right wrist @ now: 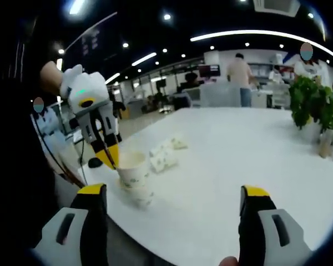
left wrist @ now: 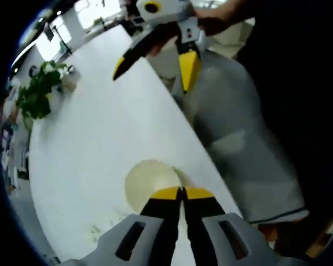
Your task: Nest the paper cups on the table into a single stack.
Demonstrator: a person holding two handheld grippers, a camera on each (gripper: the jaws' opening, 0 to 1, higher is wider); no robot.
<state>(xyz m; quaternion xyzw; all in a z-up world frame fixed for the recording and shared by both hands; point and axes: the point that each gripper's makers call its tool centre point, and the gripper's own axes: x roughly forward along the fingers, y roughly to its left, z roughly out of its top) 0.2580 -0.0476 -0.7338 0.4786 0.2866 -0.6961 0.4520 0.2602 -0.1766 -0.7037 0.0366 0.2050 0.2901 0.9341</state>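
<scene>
A white paper cup (left wrist: 149, 183) stands near the edge of the white table (left wrist: 94, 144), its mouth facing my left gripper view. My left gripper (left wrist: 182, 193) is shut on the cup's rim. In the right gripper view the same cup (right wrist: 132, 168) sits nested in the top of another cup (right wrist: 142, 198), with the left gripper (right wrist: 112, 158) pinching its near rim from above. My right gripper (right wrist: 173, 192) is open wide with nothing between its jaws, a short way off from the cups. It also hangs open above the table edge (left wrist: 154, 67) in the left gripper view.
Crumpled white paper pieces (right wrist: 165, 154) lie just beyond the cups. A potted green plant (right wrist: 309, 102) stands at the far side of the table (right wrist: 238, 155), also seen as the plant (left wrist: 38, 91). A person's grey-clad legs (left wrist: 238, 133) are beside the table edge. People stand in the background.
</scene>
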